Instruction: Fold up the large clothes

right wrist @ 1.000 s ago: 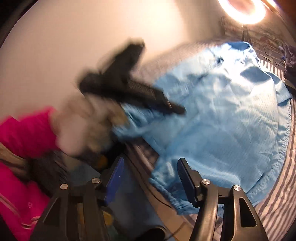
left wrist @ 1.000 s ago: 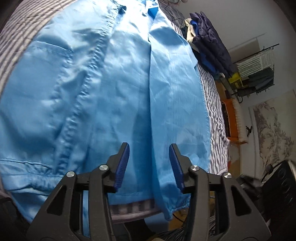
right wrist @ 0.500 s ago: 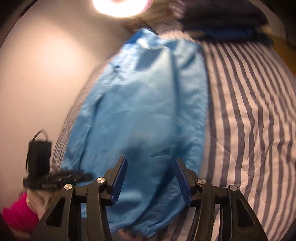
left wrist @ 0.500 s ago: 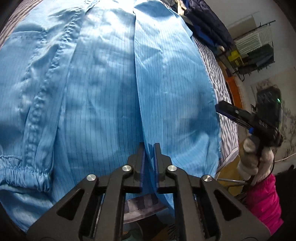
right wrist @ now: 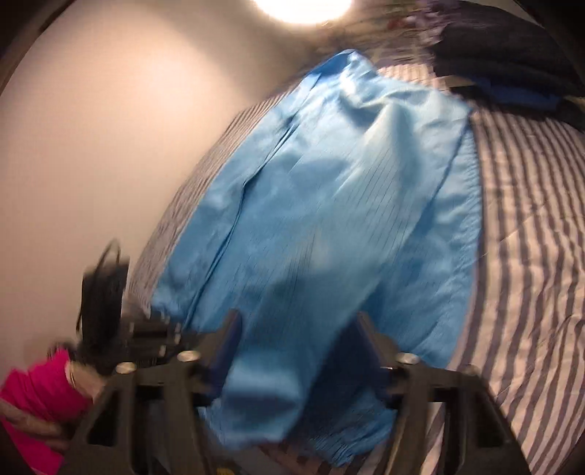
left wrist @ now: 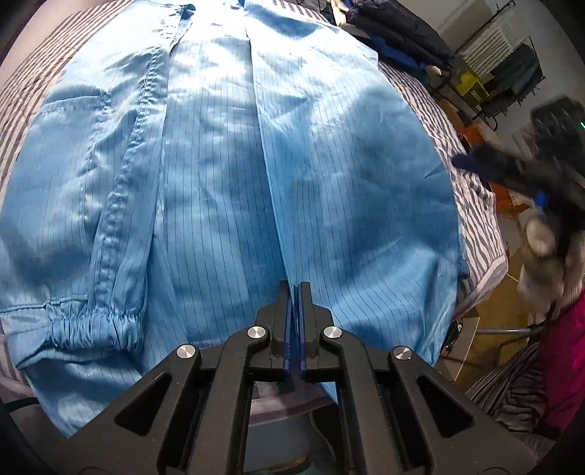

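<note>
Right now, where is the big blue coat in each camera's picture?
Left wrist view: the blue coat fills most of the picture, spread on the striped bed; the left gripper is closed on its near edge.
Right wrist view: the coat runs from top centre to the bottom, between the open right gripper fingers.
Shared landmark: the dark clothes pile beyond the coat's far end.

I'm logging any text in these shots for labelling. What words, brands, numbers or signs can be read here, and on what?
None can be read.
Blue garment: only pinstripes and seams, no label showing.
Yellow item on the far rack: dark marks, too small to read.
Right wrist view: motion-blurred, nothing legible.
</note>
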